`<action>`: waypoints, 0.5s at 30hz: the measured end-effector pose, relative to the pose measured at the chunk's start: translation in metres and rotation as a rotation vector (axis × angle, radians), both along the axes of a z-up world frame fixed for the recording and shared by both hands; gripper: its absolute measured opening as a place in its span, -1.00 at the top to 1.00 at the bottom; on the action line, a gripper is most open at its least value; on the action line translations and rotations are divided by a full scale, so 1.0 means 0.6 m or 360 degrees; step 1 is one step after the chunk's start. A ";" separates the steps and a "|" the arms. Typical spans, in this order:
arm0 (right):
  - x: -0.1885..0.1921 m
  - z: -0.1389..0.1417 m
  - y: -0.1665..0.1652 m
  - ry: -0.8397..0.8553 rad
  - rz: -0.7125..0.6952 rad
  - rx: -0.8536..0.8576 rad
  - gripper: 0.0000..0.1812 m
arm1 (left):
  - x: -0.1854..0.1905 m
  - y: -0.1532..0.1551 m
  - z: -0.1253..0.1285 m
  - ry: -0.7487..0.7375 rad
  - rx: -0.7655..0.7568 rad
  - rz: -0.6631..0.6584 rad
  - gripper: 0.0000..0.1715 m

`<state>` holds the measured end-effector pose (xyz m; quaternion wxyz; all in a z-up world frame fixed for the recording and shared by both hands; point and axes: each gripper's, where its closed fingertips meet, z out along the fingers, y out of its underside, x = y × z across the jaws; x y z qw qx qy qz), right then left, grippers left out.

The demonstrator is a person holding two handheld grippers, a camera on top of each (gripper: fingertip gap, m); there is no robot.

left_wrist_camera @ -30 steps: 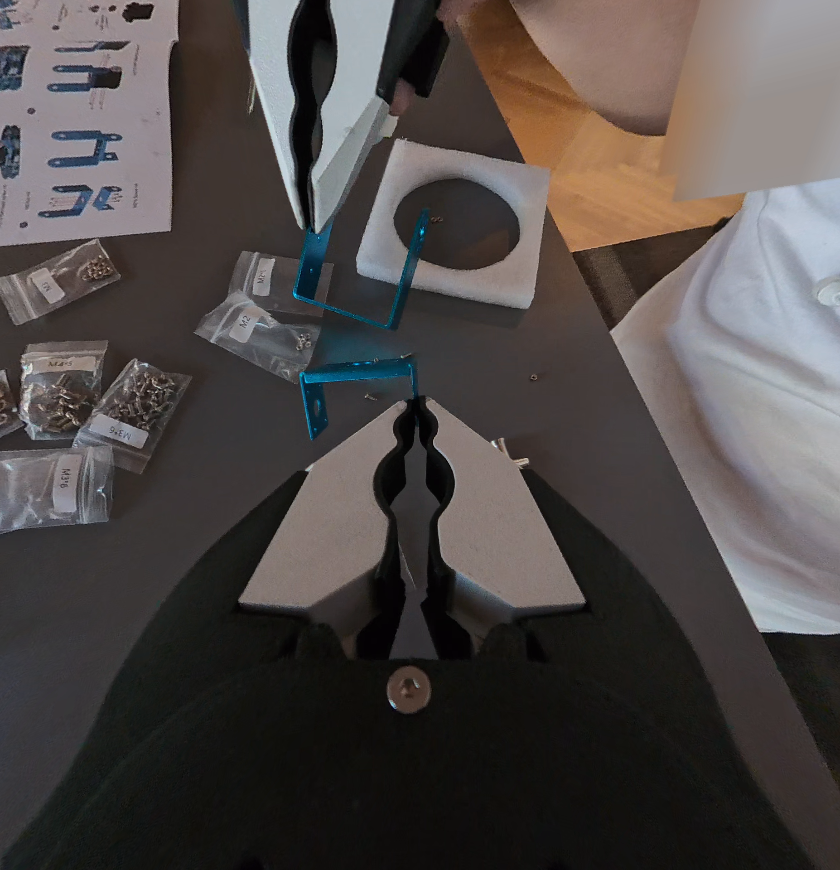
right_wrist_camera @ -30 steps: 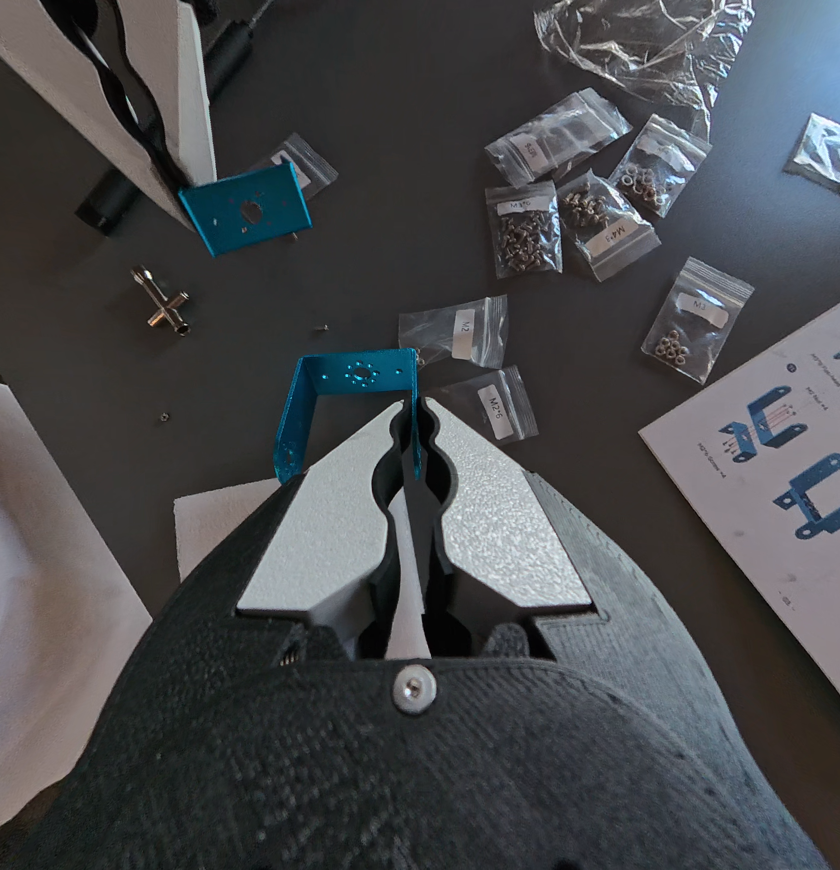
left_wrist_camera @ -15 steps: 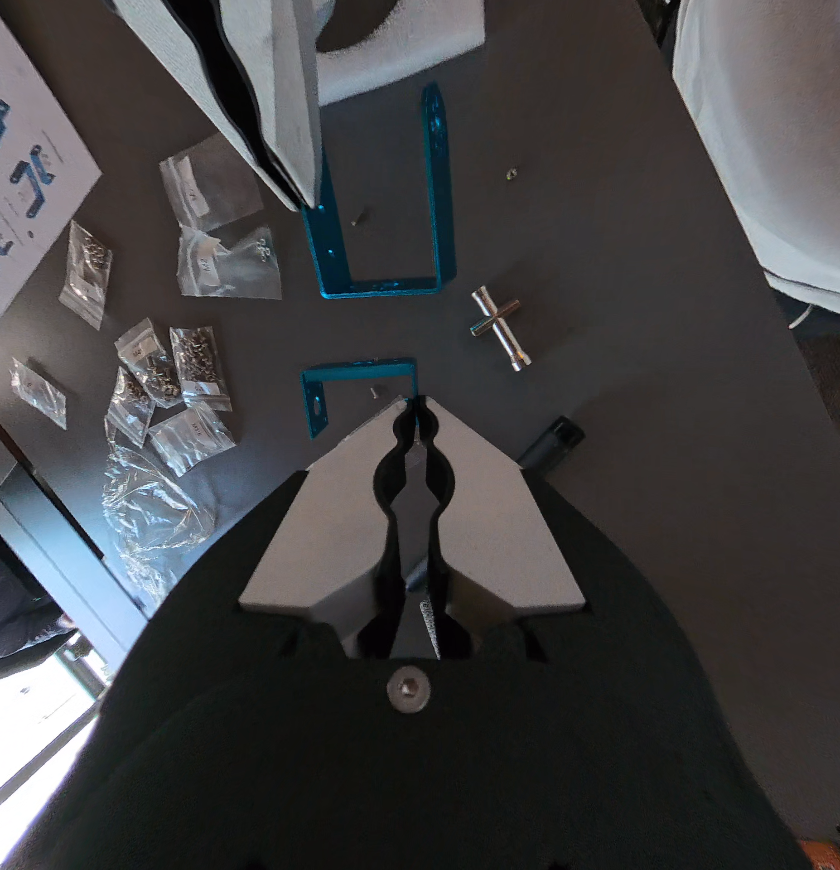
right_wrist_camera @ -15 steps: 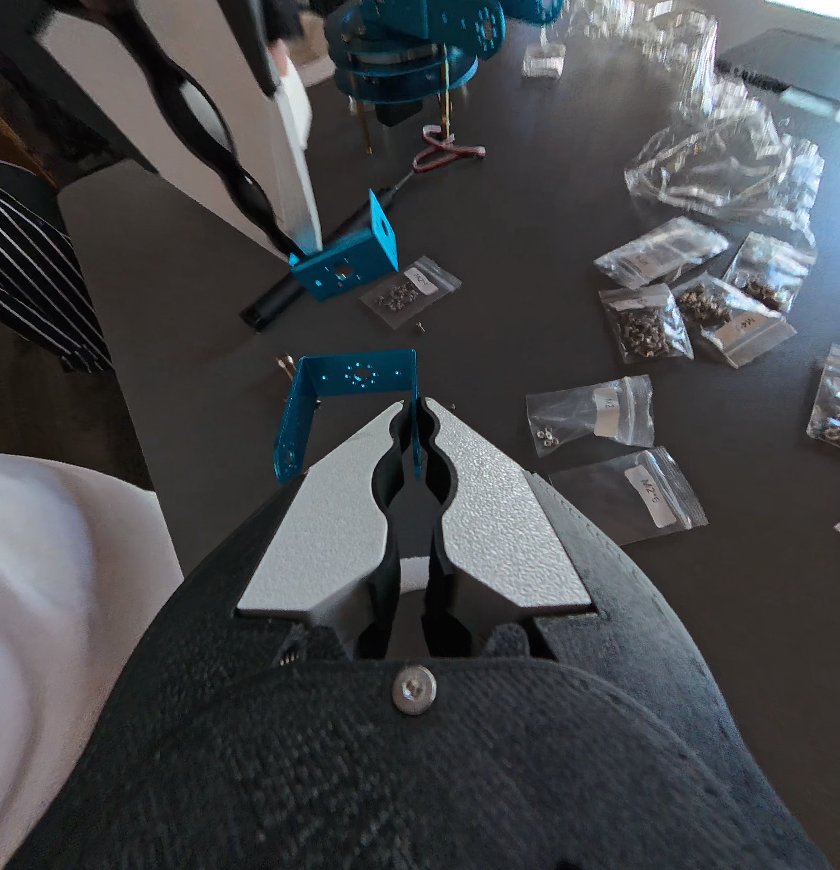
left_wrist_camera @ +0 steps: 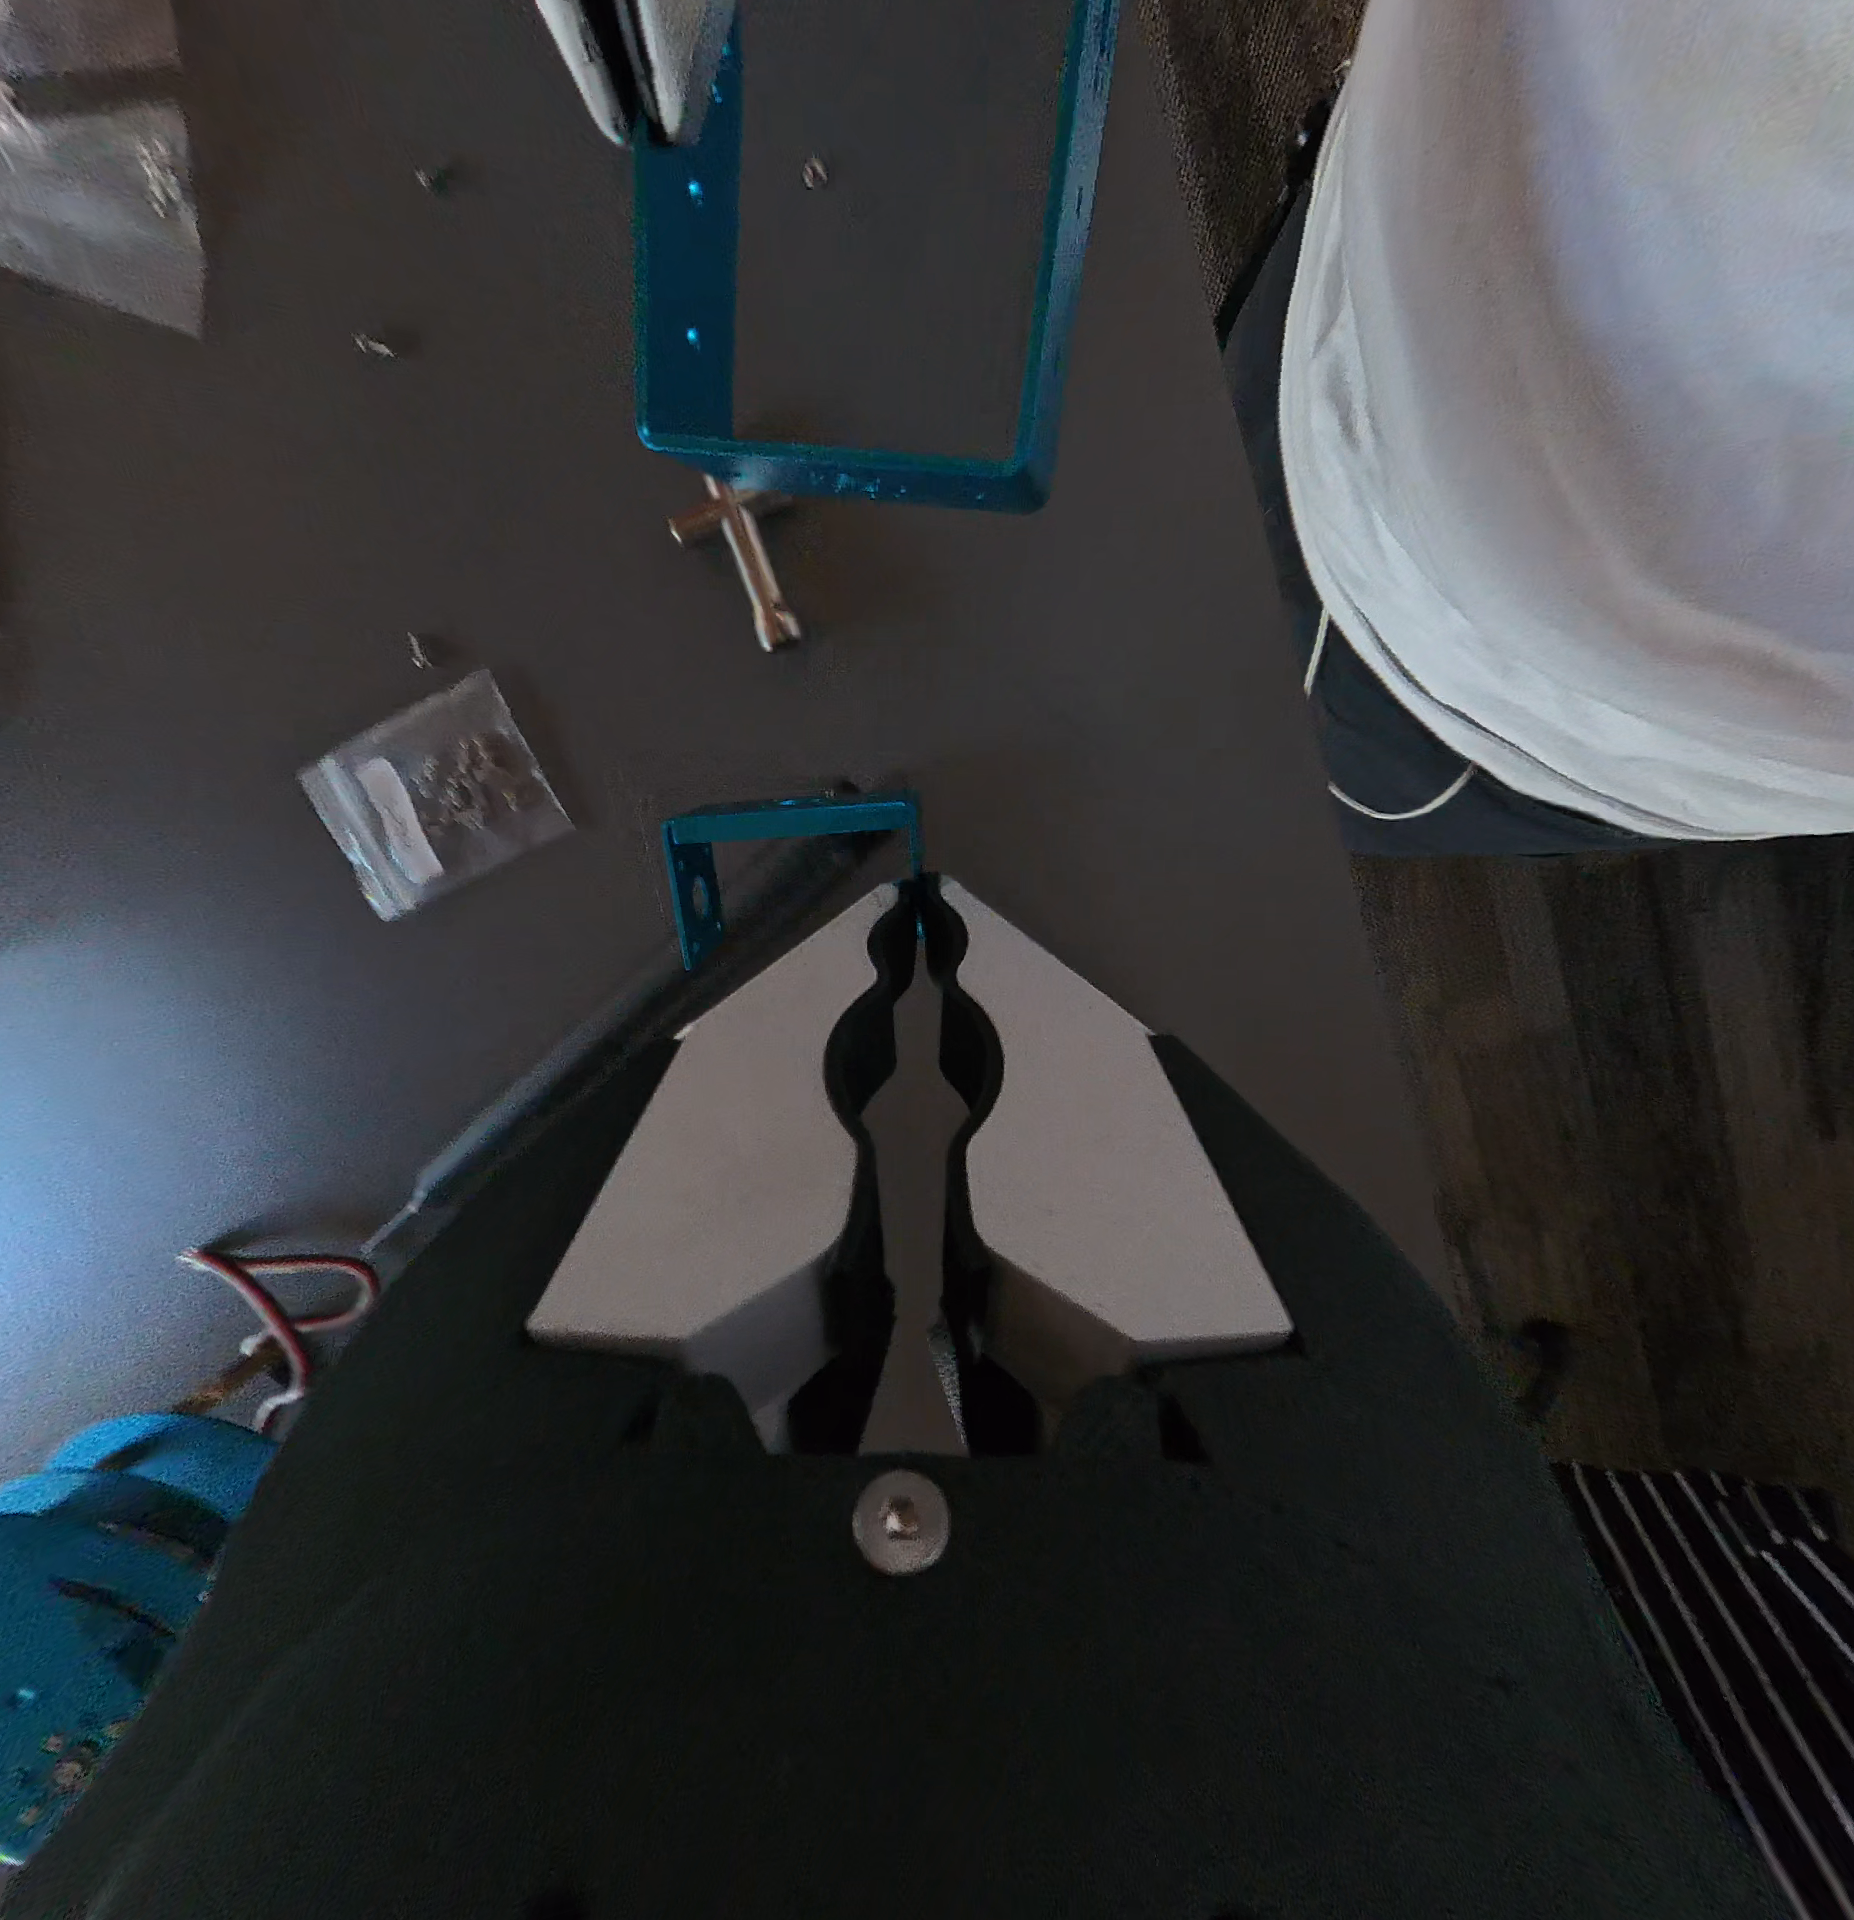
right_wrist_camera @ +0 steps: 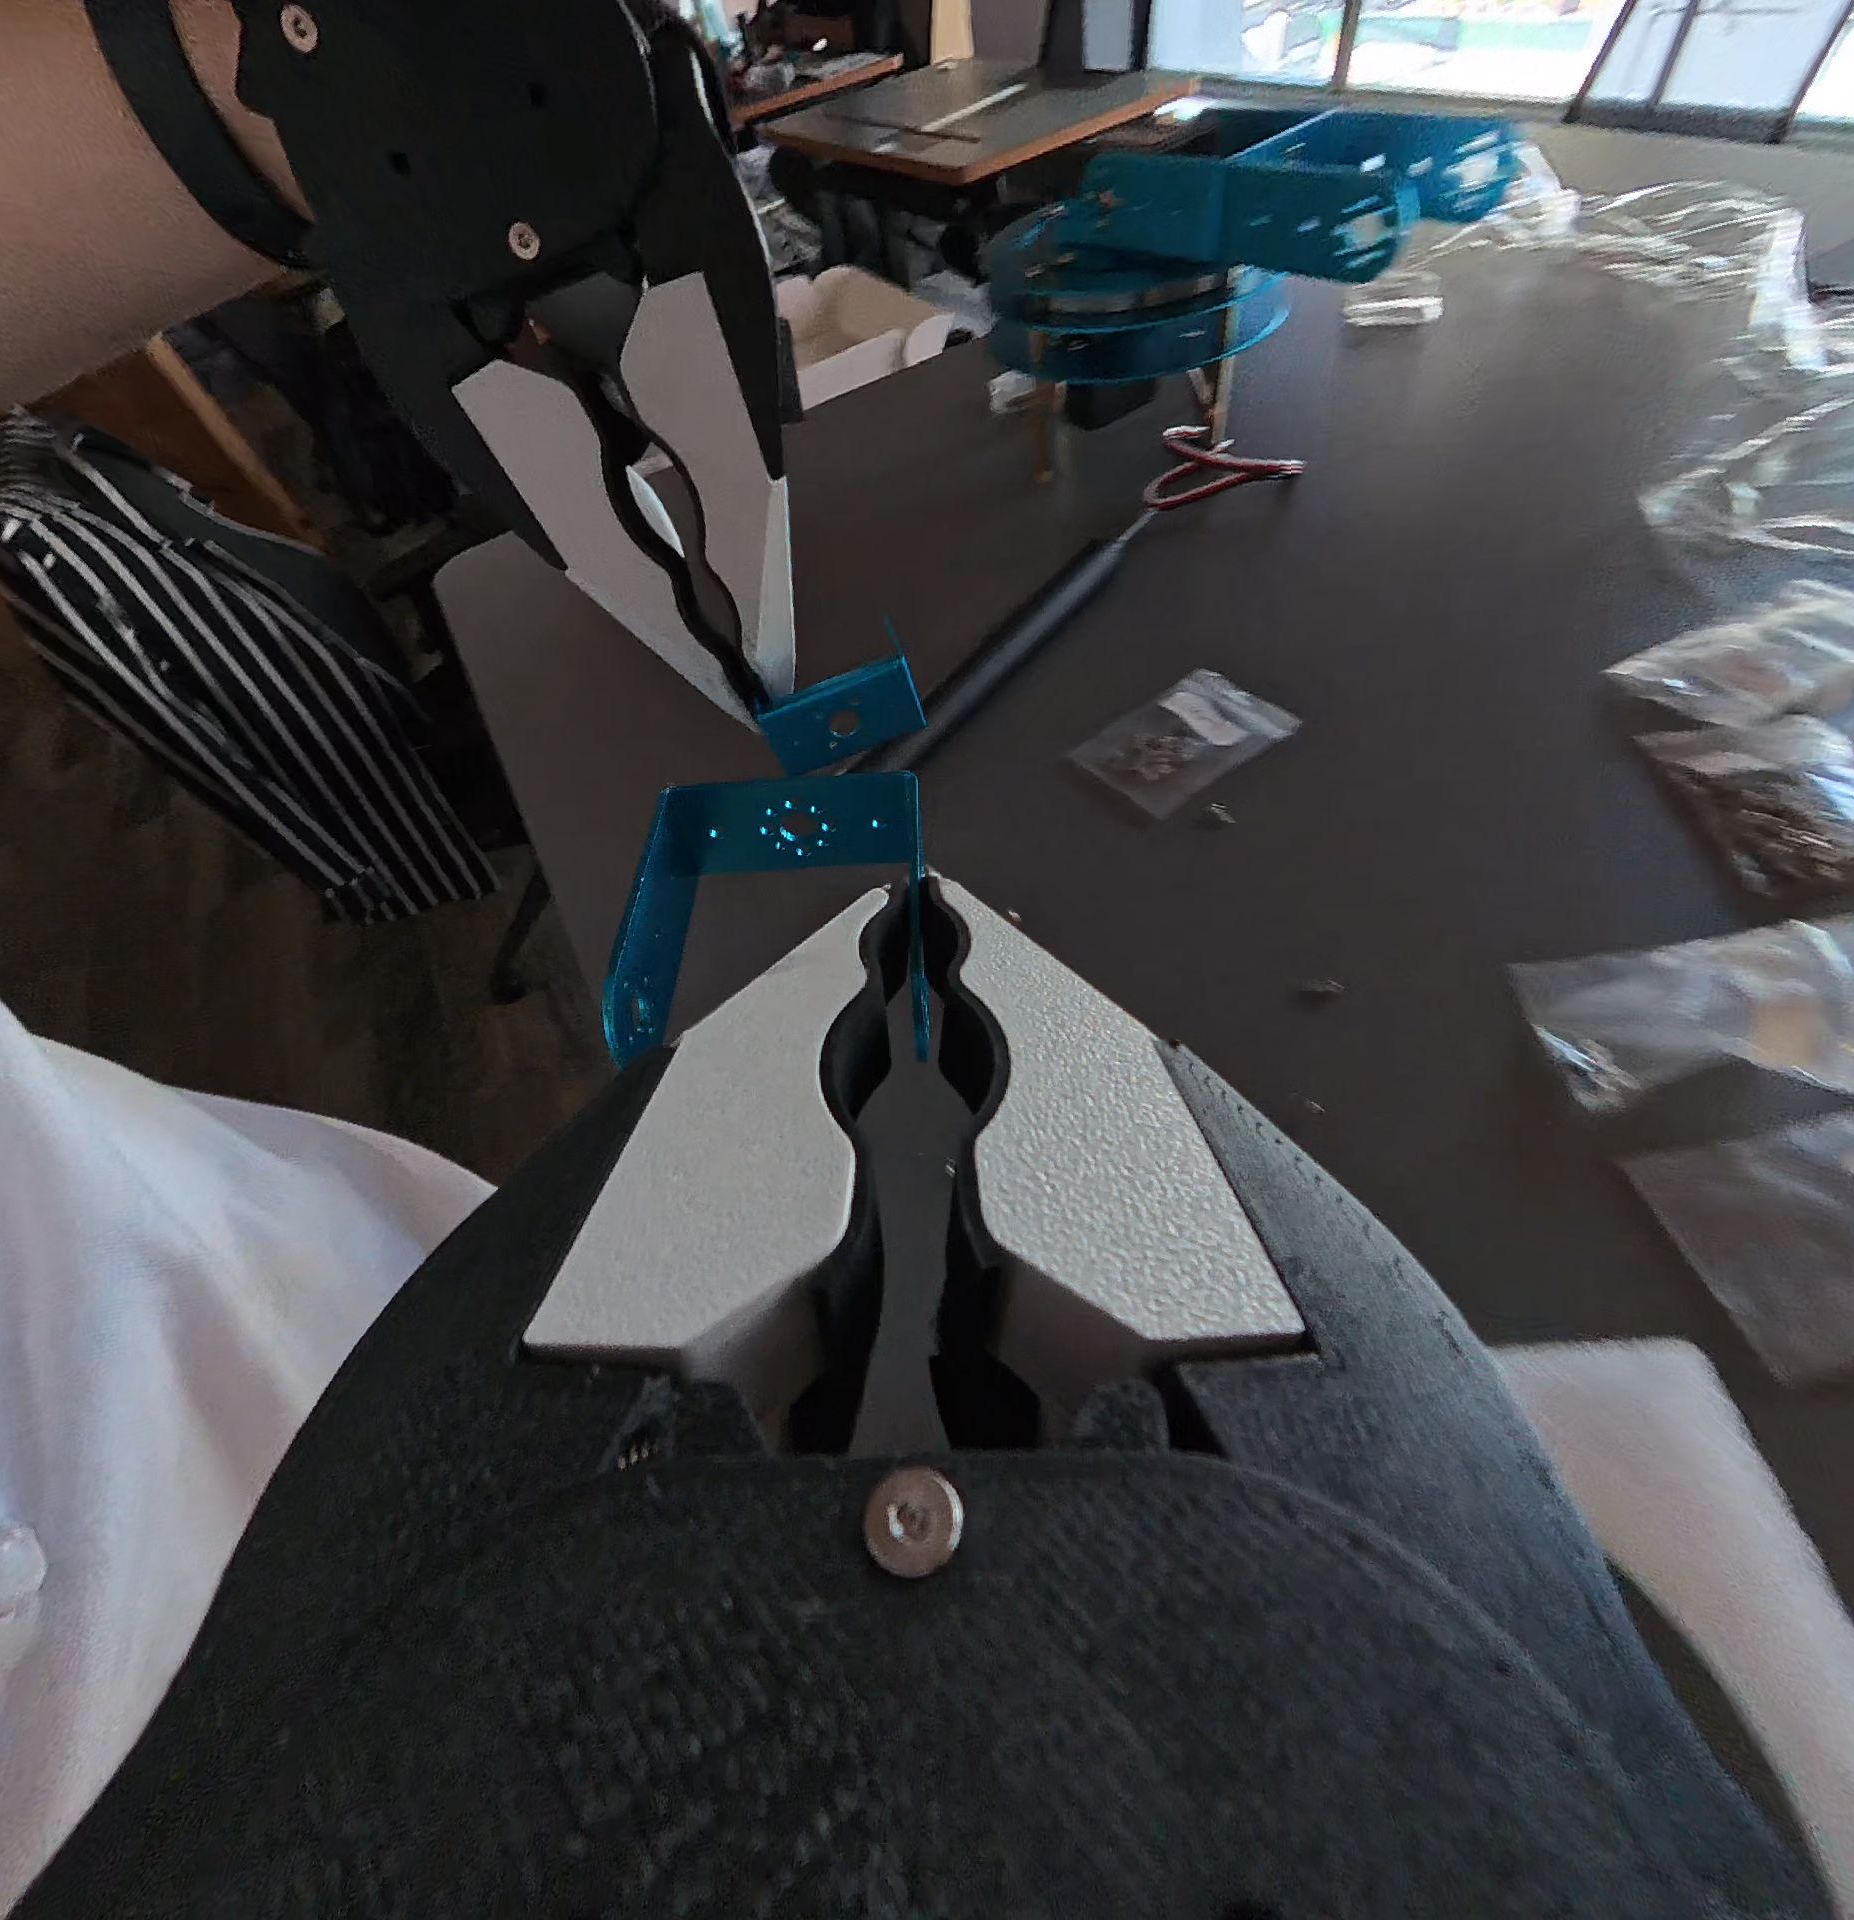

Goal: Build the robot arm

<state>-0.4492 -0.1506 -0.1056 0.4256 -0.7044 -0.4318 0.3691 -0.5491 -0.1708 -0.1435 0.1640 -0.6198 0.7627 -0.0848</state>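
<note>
A dark table [left_wrist_camera: 1110, 675] carries a cross wrench [left_wrist_camera: 741, 556], screw bags [left_wrist_camera: 435, 795] and loose screws [left_wrist_camera: 374, 345].

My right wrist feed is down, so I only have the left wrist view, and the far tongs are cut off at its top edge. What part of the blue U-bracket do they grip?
Observer: The right tongs are shut on one leg of the blue U-bracket. The end of that leg runs back into the tongs' gap.
Operator: I only see its crosspiece edge-on. Any holes in it?
Observer: Yes, a central hole ringed by small ones.
Operator: And the face of the small bracket in my own tongs?
Observer: The small blue bracket, held by the left tongs, shows a broad face with one round hole and smaller ones beside it.
</note>
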 end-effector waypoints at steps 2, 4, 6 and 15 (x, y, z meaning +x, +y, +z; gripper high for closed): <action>-0.033 -0.012 -0.011 -0.0047 0.0075 0.0001 0.99 | -0.024 -0.020 -0.009 0.0014 -0.0030 0.0050 1.00; -0.065 -0.020 -0.019 -0.0088 0.0146 0.0023 0.99 | -0.045 -0.038 -0.018 0.0025 -0.0062 0.0086 1.00; -0.096 -0.027 -0.023 -0.0129 0.0191 0.0053 0.99 | -0.068 -0.052 -0.027 0.0044 -0.0083 0.0113 1.00; -0.200 -0.069 -0.037 -0.0313 0.0245 0.0099 0.99 | -0.148 -0.071 -0.044 0.0018 -0.0084 0.0062 1.00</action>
